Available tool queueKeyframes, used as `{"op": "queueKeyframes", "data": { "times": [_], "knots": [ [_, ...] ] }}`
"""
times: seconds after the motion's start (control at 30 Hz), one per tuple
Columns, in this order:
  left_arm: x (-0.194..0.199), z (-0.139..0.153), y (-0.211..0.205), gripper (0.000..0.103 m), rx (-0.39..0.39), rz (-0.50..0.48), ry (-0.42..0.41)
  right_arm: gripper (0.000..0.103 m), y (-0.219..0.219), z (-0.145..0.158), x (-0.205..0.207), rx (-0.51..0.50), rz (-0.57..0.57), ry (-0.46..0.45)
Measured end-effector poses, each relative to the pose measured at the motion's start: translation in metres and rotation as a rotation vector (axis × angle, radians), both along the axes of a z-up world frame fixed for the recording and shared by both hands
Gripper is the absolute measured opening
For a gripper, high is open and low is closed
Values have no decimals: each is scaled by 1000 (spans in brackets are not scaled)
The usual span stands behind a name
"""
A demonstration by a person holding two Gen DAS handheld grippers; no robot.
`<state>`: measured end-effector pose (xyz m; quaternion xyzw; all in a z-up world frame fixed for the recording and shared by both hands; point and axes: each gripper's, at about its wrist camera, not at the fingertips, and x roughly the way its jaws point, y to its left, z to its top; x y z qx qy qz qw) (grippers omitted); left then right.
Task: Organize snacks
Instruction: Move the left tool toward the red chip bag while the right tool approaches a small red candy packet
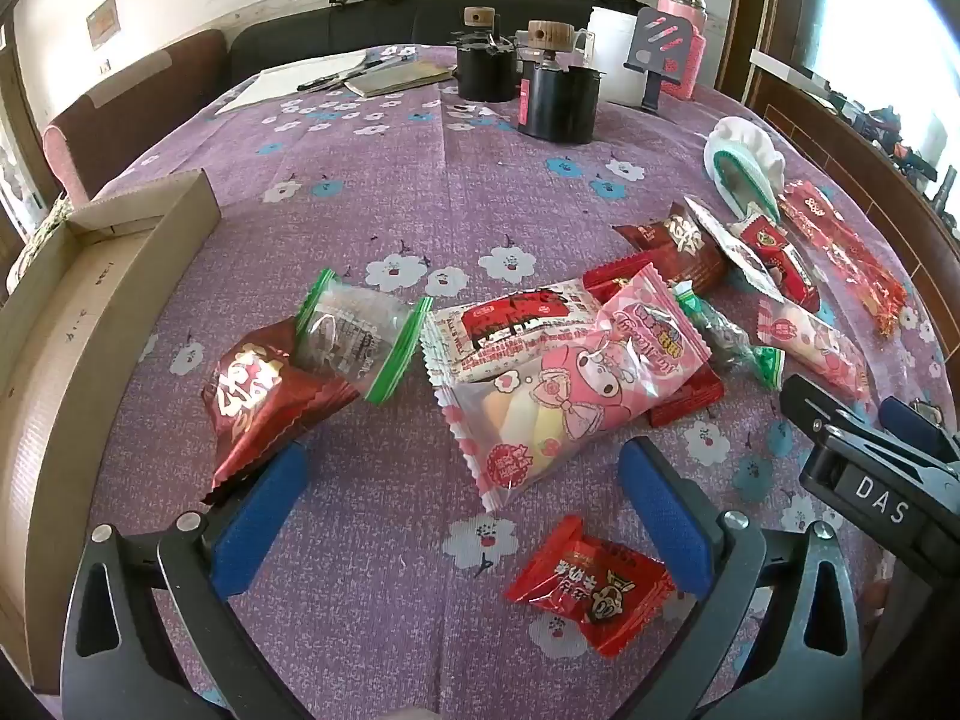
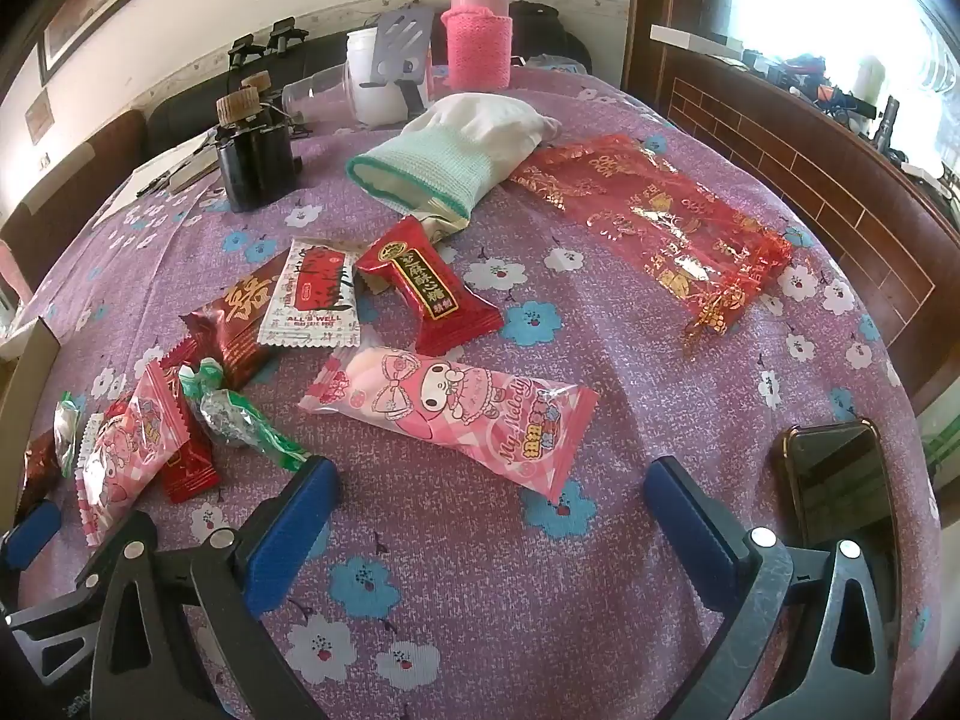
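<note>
Both claws hang over the purple flowered tablecloth (image 1: 468,180), tilted down at the scattered snacks. The left gripper (image 1: 462,516) has its blue-padded jaws spread wide with nothing between them; a small bright red candy packet (image 1: 591,585) lies just inside its right finger, seemingly untouched. Ahead of it sits a large pink cartoon-printed marshmallow bag (image 1: 576,384), overlapping a white-and-red wrapped bar (image 1: 510,324). To the left, a dark red foil snack pouch (image 1: 264,402) leans against a clear green-edged zip bag (image 1: 360,339), and an open brown cardboard box (image 1: 78,324) stands at the table's left edge. The right gripper (image 2: 492,510) is equally wide open and empty, poised just below a long pink cartoon-printed snack packet (image 2: 456,414). Beyond lie a red wrapped sesame candy (image 2: 429,294) and a sheer red-and-gold gift pouch (image 2: 660,228). A black smartphone (image 2: 840,480) rests beside the right finger.
</note>
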<state>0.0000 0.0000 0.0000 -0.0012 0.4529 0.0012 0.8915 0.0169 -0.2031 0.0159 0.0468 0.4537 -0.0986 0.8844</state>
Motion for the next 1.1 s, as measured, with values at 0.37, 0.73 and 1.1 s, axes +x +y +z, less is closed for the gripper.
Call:
{"op": "queueKeyframes", "data": {
  "times": [0.37, 0.73, 1.1],
  "knots": [
    [-14, 2, 5, 103, -3, -114, 71, 103, 0, 0, 0, 0, 0, 0],
    [-52, 6, 0, 103, 6, -178, 86, 103, 0, 1, 0, 5, 19, 22],
    [-83, 55, 58, 103, -213, -180, -24, 103, 2, 3, -7, 2, 70, 78]
  ]
}}
